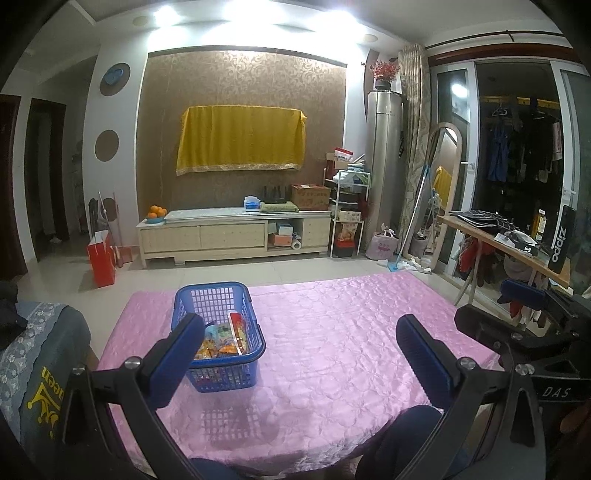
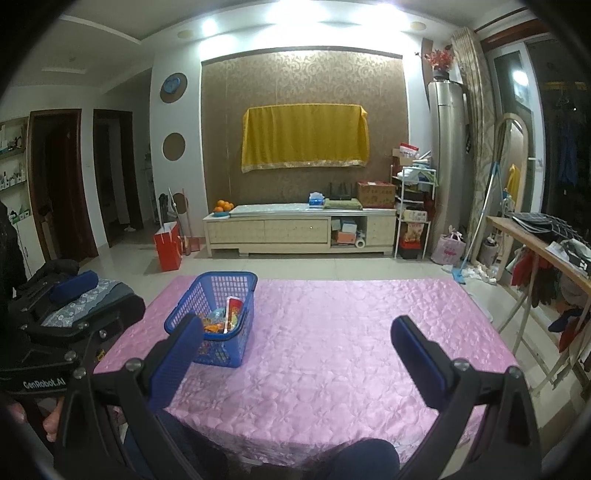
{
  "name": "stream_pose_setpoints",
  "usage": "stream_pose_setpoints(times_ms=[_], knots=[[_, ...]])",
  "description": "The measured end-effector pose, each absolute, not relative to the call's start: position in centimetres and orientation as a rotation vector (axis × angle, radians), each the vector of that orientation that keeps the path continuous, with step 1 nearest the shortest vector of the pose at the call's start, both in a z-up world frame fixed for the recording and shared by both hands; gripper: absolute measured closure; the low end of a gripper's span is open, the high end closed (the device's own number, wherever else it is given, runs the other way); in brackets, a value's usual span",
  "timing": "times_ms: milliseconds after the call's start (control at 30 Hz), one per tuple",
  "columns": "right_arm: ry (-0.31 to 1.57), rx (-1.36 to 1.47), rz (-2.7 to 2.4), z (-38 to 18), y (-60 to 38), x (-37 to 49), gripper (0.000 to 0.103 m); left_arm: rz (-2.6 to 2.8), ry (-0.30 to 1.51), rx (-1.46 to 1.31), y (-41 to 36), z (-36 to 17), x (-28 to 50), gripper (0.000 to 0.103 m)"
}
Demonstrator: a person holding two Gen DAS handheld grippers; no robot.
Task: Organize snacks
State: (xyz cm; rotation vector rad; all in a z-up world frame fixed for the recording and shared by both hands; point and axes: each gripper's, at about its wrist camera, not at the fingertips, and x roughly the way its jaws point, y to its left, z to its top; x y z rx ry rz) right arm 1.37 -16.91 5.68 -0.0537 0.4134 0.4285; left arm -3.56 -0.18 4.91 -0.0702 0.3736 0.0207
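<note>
I hold both my left hand-held gripper and right hand-held gripper spread, empty, above the desk; the basket snacks (lower centre-left) blur together.

Blown-out ceiling lights (harsh glare), fisheye-bent, dark-vignetted edges

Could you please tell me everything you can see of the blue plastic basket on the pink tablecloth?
The blue plastic basket is rectangular, with lattice walls and a solid rim. It stands upright on the pink quilted tablecloth, left of centre. Inside lie several snack packets, mostly orange and yellow, one red-edged one leaning up. Neither the left gripper nor the right gripper grips it; both are open and empty.
</note>
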Motion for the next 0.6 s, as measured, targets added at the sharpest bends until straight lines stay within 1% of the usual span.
stream_pose_setpoints(times_ms=[600], knots=[[0.421,-0.052,0.432,5.53,-16.64,0.71,0.0,0.05,0.375,-0.055,-1.03,4.8,-3.59,0.0]])
